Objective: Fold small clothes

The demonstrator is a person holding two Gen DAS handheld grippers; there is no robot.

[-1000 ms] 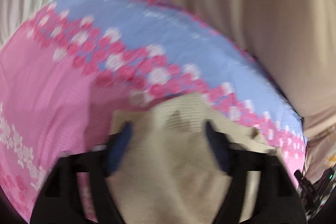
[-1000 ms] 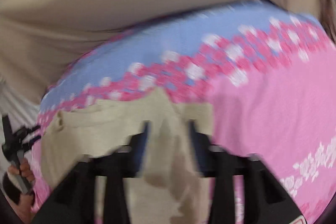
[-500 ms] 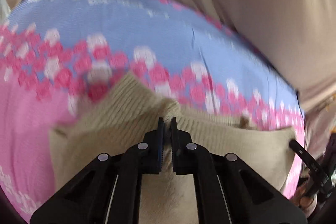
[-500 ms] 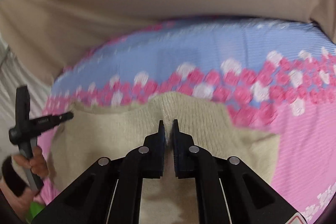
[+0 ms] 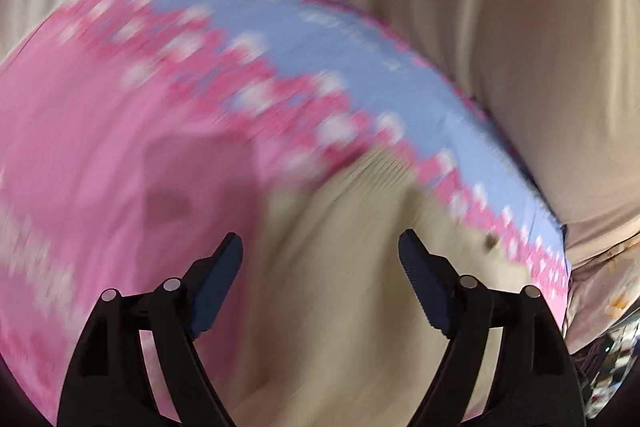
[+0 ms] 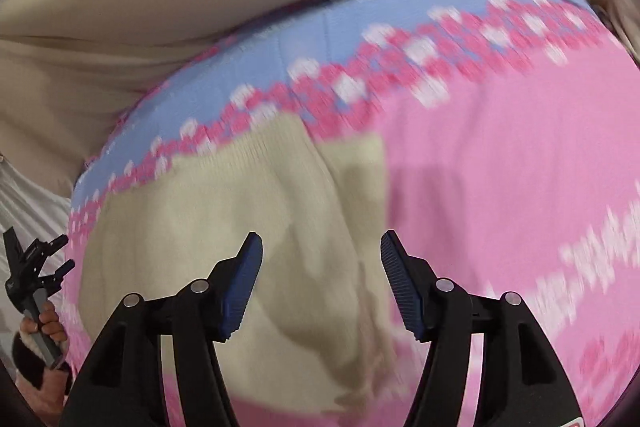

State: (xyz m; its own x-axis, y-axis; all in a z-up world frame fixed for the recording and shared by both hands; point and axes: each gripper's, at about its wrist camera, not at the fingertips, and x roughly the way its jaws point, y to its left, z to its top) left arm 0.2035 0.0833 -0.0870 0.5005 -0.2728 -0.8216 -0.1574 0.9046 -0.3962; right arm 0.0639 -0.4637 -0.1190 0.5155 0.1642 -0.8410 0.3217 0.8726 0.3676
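Lying flat: cream knit garment point(image 6: 208, 239) on pink-and-blue floral sheet point(image 6: 500, 163) | left gripper point(image 5: 320, 251) spread, just opening, nothing pinched | right gripper point(image 6: 321, 247) spread, just opening, nothing pinched

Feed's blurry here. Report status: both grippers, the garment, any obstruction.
Left gripper and right gripper open, jaws just reopened, gripping nothing. Beige knit garment lies released on the pink floral sheet. Nothing in the way.

- Knit point(image 6: 224, 227) — showing cream-beige, plain, finely ribbed.
- Sheet point(image 6: 500, 167) lying pink, edged by a light-blue band; deep-pink and white flowers running between the two colours, white flower trails crossing the pink.
- Curtain point(image 5: 500, 27) hanging plain tan.
- Pads point(image 6: 244, 287) showing blue on black fingers.
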